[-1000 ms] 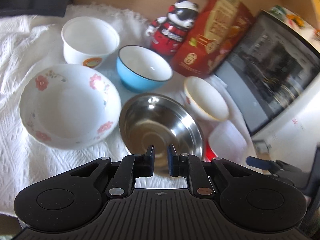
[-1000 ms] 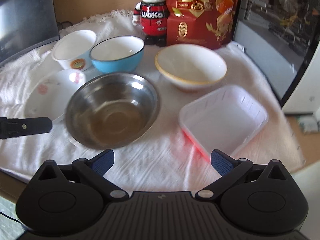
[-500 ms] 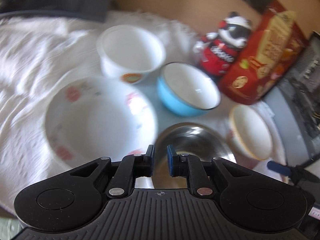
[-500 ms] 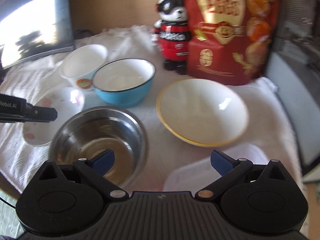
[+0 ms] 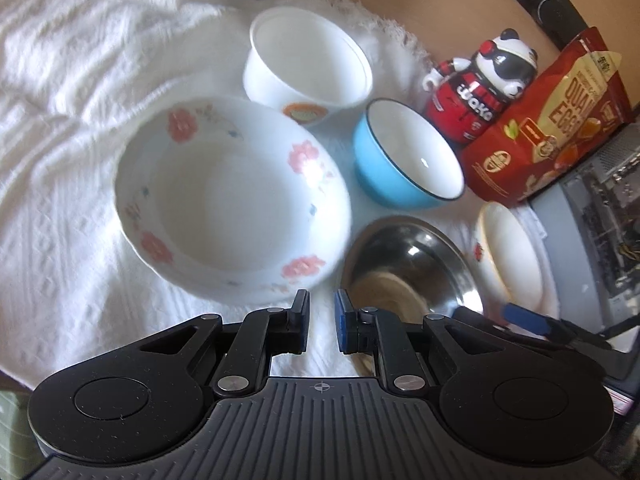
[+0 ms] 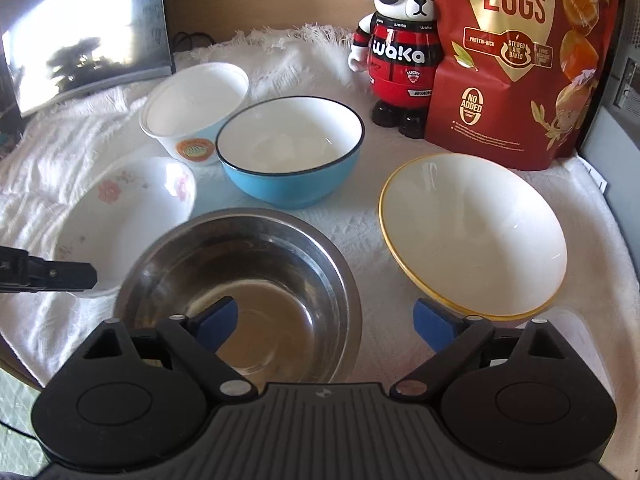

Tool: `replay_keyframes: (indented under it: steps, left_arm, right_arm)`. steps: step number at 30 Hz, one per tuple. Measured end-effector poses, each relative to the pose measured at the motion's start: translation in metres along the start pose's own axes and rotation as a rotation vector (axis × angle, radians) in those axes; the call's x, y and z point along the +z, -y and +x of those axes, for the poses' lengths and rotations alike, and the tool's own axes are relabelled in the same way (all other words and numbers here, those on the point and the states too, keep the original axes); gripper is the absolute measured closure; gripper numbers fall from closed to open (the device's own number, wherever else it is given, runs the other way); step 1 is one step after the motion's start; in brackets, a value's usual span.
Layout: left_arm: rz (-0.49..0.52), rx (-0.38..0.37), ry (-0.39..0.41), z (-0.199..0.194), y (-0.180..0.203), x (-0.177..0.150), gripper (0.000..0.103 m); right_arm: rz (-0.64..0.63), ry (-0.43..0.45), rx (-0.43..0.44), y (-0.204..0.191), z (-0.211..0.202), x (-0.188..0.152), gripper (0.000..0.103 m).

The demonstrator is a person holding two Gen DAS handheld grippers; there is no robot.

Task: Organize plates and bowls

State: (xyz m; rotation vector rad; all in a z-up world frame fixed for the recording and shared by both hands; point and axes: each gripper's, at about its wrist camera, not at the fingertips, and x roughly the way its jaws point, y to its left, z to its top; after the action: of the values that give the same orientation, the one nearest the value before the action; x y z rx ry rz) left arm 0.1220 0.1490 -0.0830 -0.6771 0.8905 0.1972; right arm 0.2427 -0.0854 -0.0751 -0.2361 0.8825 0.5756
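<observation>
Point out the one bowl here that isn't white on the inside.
The steel bowl, nearest the right gripper. Its inside is bare shiny metal; the blue bowl, floral bowl, yellow-rimmed bowl and white tub are white inside.

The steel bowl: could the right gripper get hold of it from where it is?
Probably yes. The right gripper hangs over the steel bowl, jaws closing with only the near right rim between them. The yellow-rimmed bowl beside it stands apart.

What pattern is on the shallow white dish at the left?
Pink flowers on the floral dish, clearest in the left wrist view.
</observation>
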Motion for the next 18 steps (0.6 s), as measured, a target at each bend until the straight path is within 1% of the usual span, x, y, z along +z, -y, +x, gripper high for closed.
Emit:
replay_keyframes:
  steps: [1,2,4,5,7,9,15,18]
  left_arm:
    - [-0.004,-0.008,-0.003,0.001,-0.001,-0.001,0.088]
    - [-0.012,-0.011,-0.006,0.003,-0.001,-0.001,0.088]
    - [-0.029,-0.027,-0.018,0.007,-0.001,-0.001,0.088]
    - [-0.033,-0.036,-0.025,0.009,-0.001,-0.001,0.088]
    - [-0.022,-0.037,-0.033,0.013,0.003,-0.001,0.088]
    - [-0.008,-0.025,-0.047,0.018,0.007,-0.002,0.088]
    - [0.024,0.002,-0.089,0.040,0.016,-0.003,0.087]
    - [0.039,0.014,-0.101,0.048,0.021,-0.002,0.081]
  right_arm:
    - [0.000,-0.004,0.001,0.000,0.000,-0.001,0.016]
    - [-0.001,-0.008,0.002,0.000,0.001,-0.001,0.017]
    - [-0.014,-0.015,0.003,-0.001,0.004,-0.001,0.025]
    - [-0.020,-0.015,-0.003,-0.001,0.005,-0.001,0.027]
    - [-0.025,-0.009,-0.015,-0.002,0.007,-0.001,0.036]
    - [-0.026,-0.020,-0.024,0.000,0.012,-0.001,0.043]
    - [-0.025,-0.027,-0.017,0.006,0.025,0.004,0.044]
    - [-0.013,-0.047,0.003,0.007,0.033,0.005,0.044]
